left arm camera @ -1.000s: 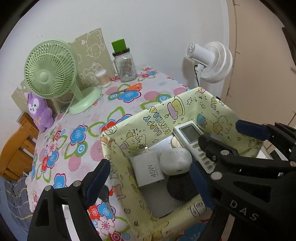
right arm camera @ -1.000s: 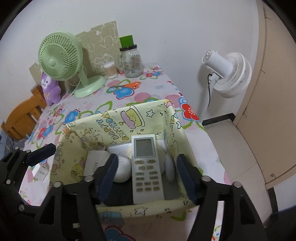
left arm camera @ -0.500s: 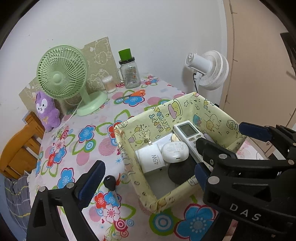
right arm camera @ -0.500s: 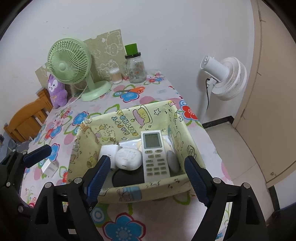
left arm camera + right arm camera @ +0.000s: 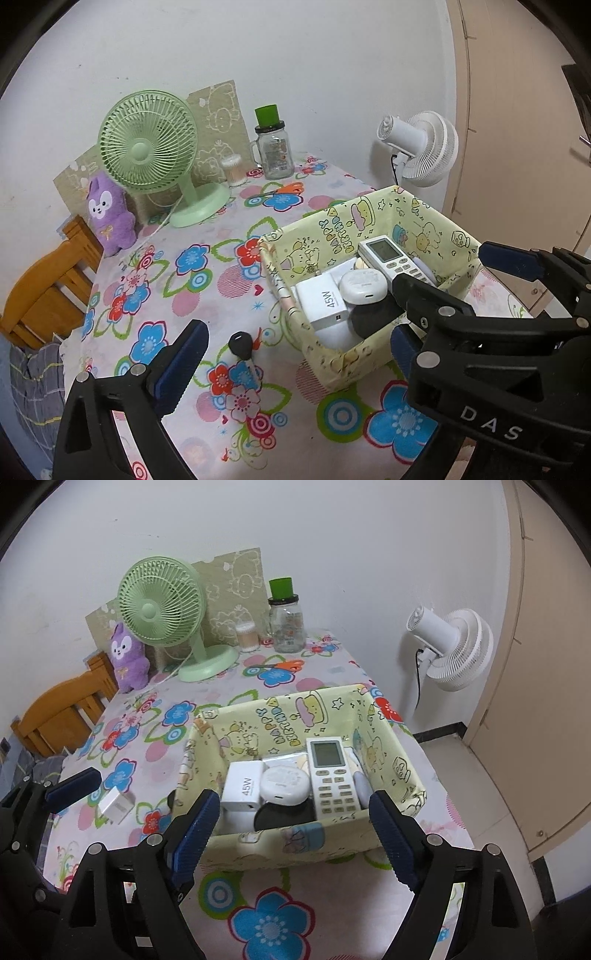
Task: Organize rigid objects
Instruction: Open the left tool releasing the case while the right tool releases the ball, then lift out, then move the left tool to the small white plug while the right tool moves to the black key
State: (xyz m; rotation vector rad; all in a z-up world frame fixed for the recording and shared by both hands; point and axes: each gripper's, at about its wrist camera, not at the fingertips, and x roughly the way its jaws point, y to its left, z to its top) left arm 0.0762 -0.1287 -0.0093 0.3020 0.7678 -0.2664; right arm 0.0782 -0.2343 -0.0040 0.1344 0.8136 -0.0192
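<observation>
Fingers of the left gripper (image 5: pixel 291 347) and the right gripper (image 5: pixel 295 827) stand wide apart and hold nothing. Remote (image 5: pixel 331 775), charger (image 5: pixel 242 786) and a round white case (image 5: pixel 283 783) lie packed inside the yellow box (image 5: pixel 306 836); a black key (image 5: pixel 241 344) and a small white block (image 5: pixel 117 802) rest outside on the flowered cloth, probably awaiting collection.

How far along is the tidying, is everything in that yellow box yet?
Mostly. The remote, the 45W charger and a round white case already lie in the yellow box. Both grippers, left and right, are open and hold nothing. A black key and a small white plug remain on the tablecloth.
</observation>
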